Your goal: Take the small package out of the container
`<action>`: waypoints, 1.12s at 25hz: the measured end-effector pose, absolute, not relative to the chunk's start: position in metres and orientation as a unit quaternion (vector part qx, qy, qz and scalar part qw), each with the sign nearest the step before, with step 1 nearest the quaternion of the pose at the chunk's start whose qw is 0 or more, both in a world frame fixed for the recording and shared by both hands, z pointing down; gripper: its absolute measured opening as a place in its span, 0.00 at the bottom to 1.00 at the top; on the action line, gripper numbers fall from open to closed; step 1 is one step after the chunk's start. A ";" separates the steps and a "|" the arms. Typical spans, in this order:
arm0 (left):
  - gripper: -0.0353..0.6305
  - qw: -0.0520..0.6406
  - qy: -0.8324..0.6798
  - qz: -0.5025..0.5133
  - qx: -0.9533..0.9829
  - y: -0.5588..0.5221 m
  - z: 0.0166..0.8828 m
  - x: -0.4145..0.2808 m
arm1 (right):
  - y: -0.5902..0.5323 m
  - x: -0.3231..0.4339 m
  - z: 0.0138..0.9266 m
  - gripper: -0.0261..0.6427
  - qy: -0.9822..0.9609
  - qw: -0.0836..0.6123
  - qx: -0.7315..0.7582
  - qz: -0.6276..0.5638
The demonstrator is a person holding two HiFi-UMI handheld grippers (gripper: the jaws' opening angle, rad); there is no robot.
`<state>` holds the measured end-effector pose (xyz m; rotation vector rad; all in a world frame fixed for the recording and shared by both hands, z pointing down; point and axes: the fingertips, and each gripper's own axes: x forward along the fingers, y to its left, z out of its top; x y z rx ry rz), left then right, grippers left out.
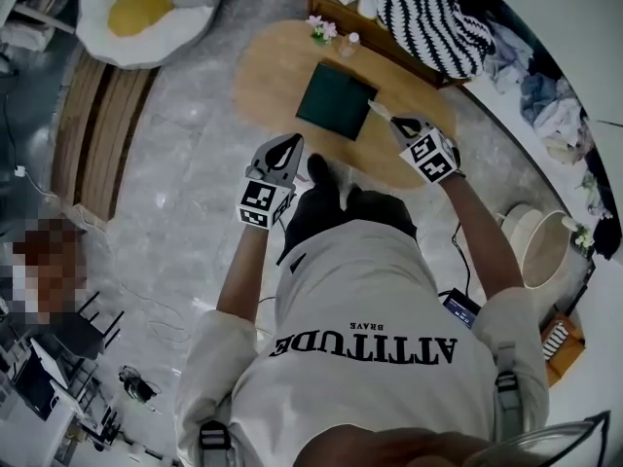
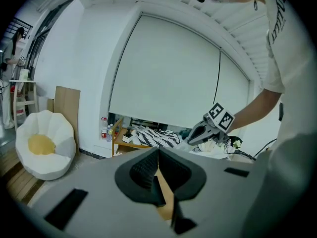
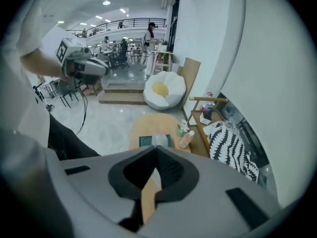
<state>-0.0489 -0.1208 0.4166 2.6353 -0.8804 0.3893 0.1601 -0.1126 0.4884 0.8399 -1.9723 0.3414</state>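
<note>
Green box seemingly emptied, right claw pinched on a pale packet, left claw closed on nothing; next, set packet aside.

Container dark green — table tan — blanket black-white striped.

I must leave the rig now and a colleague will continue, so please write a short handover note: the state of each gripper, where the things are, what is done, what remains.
Left gripper: shut, empty, held off the table's near edge.
Right gripper: shut, apparently on the small pale thin package at its tip, above the oval wooden table.
Dark green square container: lies flat on the table, near its middle.
Done: the package seems to be out of the container.
Left: set it down outside the container, probably on bare table.
</note>
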 end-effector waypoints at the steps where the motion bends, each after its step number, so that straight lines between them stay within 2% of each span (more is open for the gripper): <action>1: 0.09 0.165 -0.311 0.136 0.926 -0.118 0.412 -0.047 | -0.109 0.163 0.481 0.07 -0.806 0.454 0.350 0.146; 8: 0.09 0.147 -0.323 0.128 0.926 -0.084 0.386 -0.031 | -0.073 0.192 0.437 0.07 -0.824 0.372 0.393 0.167; 28: 0.09 0.109 -0.379 0.111 0.912 0.079 0.328 0.003 | 0.094 0.266 0.381 0.07 -0.852 0.262 0.414 0.187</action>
